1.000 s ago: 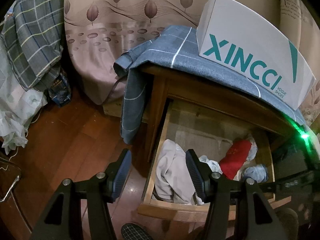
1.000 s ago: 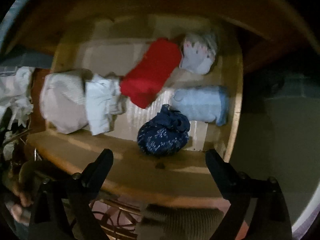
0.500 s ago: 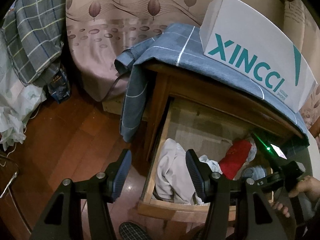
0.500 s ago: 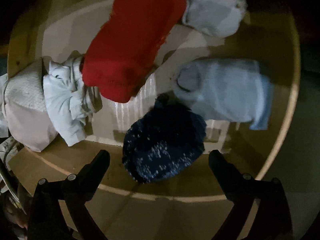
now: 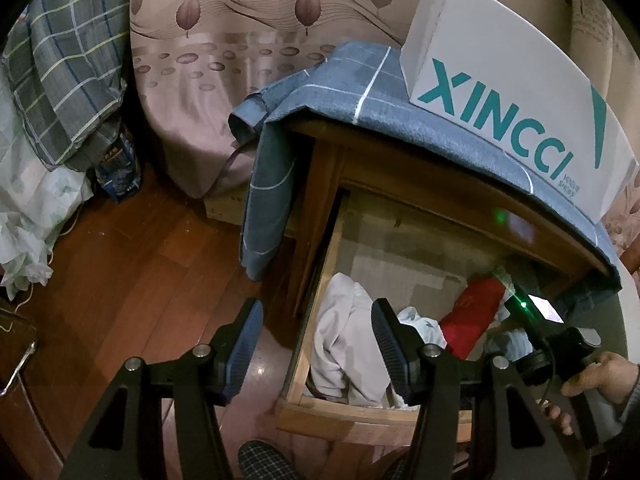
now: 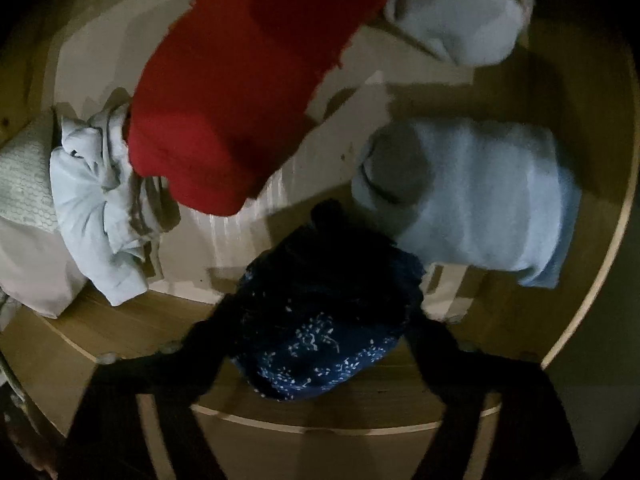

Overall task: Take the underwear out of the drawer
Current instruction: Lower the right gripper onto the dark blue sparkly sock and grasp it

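Flanking navy underwear point(image 6: 320, 320): right tool point(image 6: 320, 312).

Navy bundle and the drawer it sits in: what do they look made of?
Navy bundle: soft woven or knit fabric, matte, with a small white print, bunched into crumpled folds. Drawer: light wood, smooth, probably lightly finished; faint grain and a pale cut edge show along its front board.

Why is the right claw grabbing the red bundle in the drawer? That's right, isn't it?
Not quite. In the right wrist view, the right claw straddles the dark blue speckled bundle in the drawer. The red bundle lies farther back.
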A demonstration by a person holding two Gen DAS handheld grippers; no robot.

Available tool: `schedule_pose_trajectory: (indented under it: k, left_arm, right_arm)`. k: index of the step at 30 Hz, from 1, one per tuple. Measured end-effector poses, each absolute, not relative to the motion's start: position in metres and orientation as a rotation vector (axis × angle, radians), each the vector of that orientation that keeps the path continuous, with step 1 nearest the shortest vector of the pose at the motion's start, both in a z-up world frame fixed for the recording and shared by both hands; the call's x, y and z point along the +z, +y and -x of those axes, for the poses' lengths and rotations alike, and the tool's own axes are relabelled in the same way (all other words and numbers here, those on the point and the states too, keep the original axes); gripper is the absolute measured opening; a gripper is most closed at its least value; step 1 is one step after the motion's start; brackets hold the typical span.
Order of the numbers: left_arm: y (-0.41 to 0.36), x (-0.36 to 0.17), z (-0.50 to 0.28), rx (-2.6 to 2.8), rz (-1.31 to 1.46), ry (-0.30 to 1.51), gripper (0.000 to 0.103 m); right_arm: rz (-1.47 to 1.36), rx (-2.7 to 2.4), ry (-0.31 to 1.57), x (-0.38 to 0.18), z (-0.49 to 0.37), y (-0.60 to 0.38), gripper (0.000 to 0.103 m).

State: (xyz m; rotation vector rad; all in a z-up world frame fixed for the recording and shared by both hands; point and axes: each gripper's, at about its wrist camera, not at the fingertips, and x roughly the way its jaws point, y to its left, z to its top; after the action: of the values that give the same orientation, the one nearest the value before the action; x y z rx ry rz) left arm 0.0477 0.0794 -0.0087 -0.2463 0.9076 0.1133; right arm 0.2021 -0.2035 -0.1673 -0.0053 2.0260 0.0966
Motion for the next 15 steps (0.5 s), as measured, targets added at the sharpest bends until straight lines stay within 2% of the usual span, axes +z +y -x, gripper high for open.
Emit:
schedule_pose_trajectory:
  k: [3,6,15]
  left_arm:
    - [0.079,-0.009,-0.048,0.111,0.248,0.909,0.058]
    - [0.080,-0.010,-0.048,0.112,0.251,0.914,0.058]
    - [0.080,-0.010,-0.049,0.110,0.255,0.925,0.058]
  right_arm:
    - [0.015,0.110,2.017,-0.168,-0.198,-0.203,0.058]
    - [0.021,0.119,1.993,-0.162,-0.197,-0.205,0.044]
    - [0.012,0.126,1.870,-0.145,-0.191,-0.216,0.034]
